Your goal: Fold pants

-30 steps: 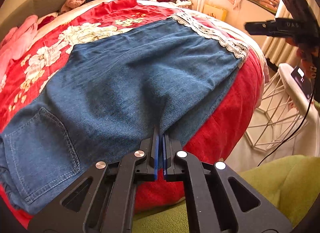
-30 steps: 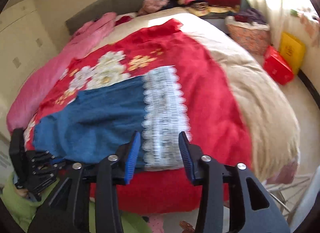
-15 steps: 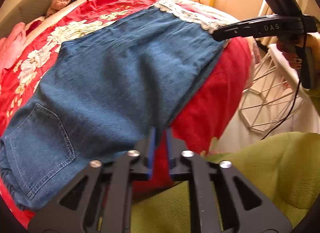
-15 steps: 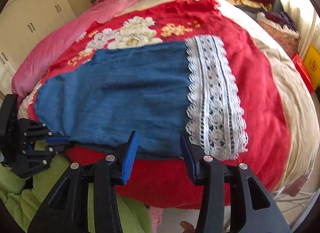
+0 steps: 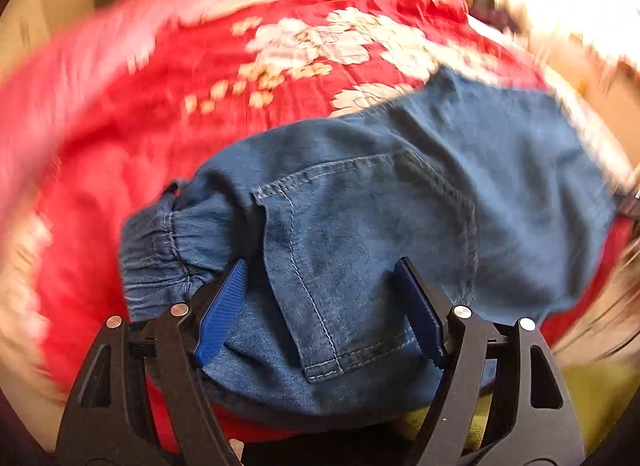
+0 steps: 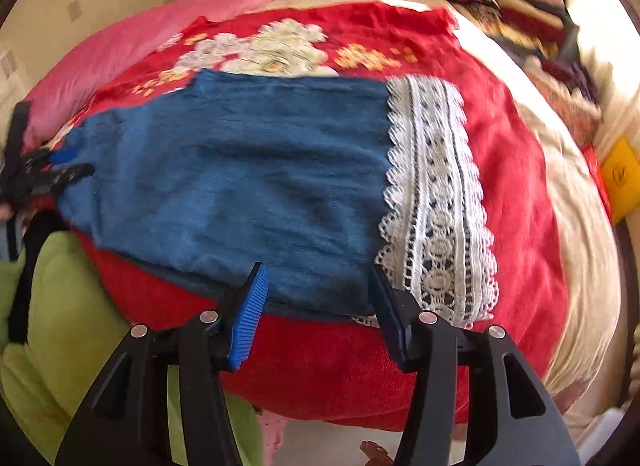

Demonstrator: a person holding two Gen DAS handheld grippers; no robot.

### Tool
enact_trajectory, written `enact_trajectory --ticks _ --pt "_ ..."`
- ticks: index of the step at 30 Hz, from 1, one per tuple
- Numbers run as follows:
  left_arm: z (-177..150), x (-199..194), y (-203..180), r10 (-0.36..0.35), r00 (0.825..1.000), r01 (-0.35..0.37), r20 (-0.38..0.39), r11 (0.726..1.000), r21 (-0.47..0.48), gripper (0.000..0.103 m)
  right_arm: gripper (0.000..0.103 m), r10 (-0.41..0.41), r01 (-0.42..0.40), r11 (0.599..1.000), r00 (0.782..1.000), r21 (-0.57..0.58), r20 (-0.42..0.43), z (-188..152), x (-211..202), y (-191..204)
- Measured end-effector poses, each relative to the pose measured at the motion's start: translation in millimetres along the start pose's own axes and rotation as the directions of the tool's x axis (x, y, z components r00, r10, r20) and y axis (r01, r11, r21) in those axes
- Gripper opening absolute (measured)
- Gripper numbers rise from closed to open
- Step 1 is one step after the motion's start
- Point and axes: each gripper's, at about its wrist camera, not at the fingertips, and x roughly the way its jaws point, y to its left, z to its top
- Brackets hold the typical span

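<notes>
Blue denim pants (image 6: 240, 169) lie flat across a red flowered bedspread (image 6: 520, 169), with a white lace hem (image 6: 436, 201) at their right end. My right gripper (image 6: 316, 306) hovers at the pants' near edge beside the lace. Its jaws are opening and the pads press on nothing. My left gripper (image 5: 320, 306) is over the pants' (image 5: 500, 185) other end, above the back pocket (image 5: 360, 234) and beside the elastic waistband (image 5: 160, 250). Its jaws are opening wide. Denim lies under and between them, unpinched. The left gripper (image 6: 48, 173) also shows at the far left of the right wrist view.
A pink blanket (image 6: 140, 37) lies along the bed's far left. Stacked folded clothes (image 6: 512, 1) sit at the back right. Green fabric (image 6: 60, 306) is at the near left below the bed edge. A yellow box (image 6: 620, 177) stands on the floor at right.
My left gripper let go of the pants' near edge, swung left to the pocket and waistband end, and its jaws spread wide. My right gripper drew closer to the near edge, its jaws slightly wider.
</notes>
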Motion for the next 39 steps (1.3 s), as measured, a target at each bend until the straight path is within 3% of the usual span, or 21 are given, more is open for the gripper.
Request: enact_trajectory --ticks 1,5,10,12,13,14,15,18,25,27,31,33,36,39 --pt "2.1 -4.3 4.4 -0.018 1.0 0.018 0.013 1.0 -0.025 0.067 0.051 0.005 -0.005 0.999 1.0 -0.054 0.01 0.9 -2.7 9.5" --pt "2.1 -8.7 -2.5 0.017 0.999 -0.017 0.027 1.0 0.0 0.067 0.051 0.031 -0.03 0.976 1.0 -0.215 0.0 2.6 1.9 41.9" --pt "2.6 -7.6 5.7 -0.006 1.0 0.007 0.029 1.0 -0.025 0.067 0.049 -0.03 0.016 0.899 0.999 -0.439 -0.026 -0.3 20.5 81.7" --pt "2.6 -5.8 8.9 -0.024 0.999 0.025 0.03 0.999 -0.04 0.066 0.042 -0.05 0.032 0.873 0.998 -0.486 -0.024 -1.5 28.5 89.5" --pt "2.4 -6.2 10.4 -0.033 0.999 0.034 0.032 0.998 -0.048 0.066 0.03 -0.053 0.03 0.867 0.998 -0.497 -0.033 -1.1 33.8 91.0" --pt "2.8 -6.2 11.8 -0.04 0.999 0.042 0.033 0.998 -0.055 0.066 0.008 -0.043 0.012 0.866 0.998 -0.501 -0.051 -1.2 37.6 89.6" --pt "2.9 -6.9 14.3 -0.048 0.998 0.05 0.036 0.997 -0.066 0.065 0.003 -0.04 0.002 0.864 0.997 -0.504 -0.064 -1.4 39.8 89.2" --pt "3.4 -7.8 16.5 -0.055 0.998 0.058 0.043 0.995 -0.08 0.063 0.004 -0.026 -0.019 0.845 0.997 -0.534 -0.075 -6.5 34.9 87.2" --pt "4.0 -11.9 10.7 -0.04 0.997 0.044 0.058 0.997 -0.06 0.063 0.005 0.04 -0.101 0.885 0.989 -0.454 -0.143 -12.9 36.0 74.0" --pt "4.4 -19.4 5.4 -0.026 0.996 0.03 0.09 0.998 -0.046 0.063 0.005 0.051 -0.091 0.896 0.993 -0.436 -0.103 -9.9 21.4 66.4" --pt "9.1 -45.9 -19.3 -0.03 0.982 0.027 0.186 0.999 0.021 0.066 0.028 0.081 -0.077 0.954 0.997 -0.29 0.003 5.6 -3.3 34.9" --pt "10.6 -55.8 -38.9 -0.059 0.974 0.046 0.218 0.997 0.061 0.067 0.031 0.091 -0.08 0.975 0.995 -0.208 0.043 12.7 -7.1 19.1" --pt "6.2 -55.0 -76.1 -0.107 0.973 0.071 0.203 0.982 0.174 0.069 0.031 0.084 -0.078 0.992 0.995 -0.104 0.055 21.5 1.3 4.4" --pt "-3.0 -30.2 -99.3 -0.02 0.99 -0.021 0.142 0.959 0.282 0.069 0.046 0.079 -0.078 0.996 0.997 -0.049 0.01 20.3 16.9 -7.0"
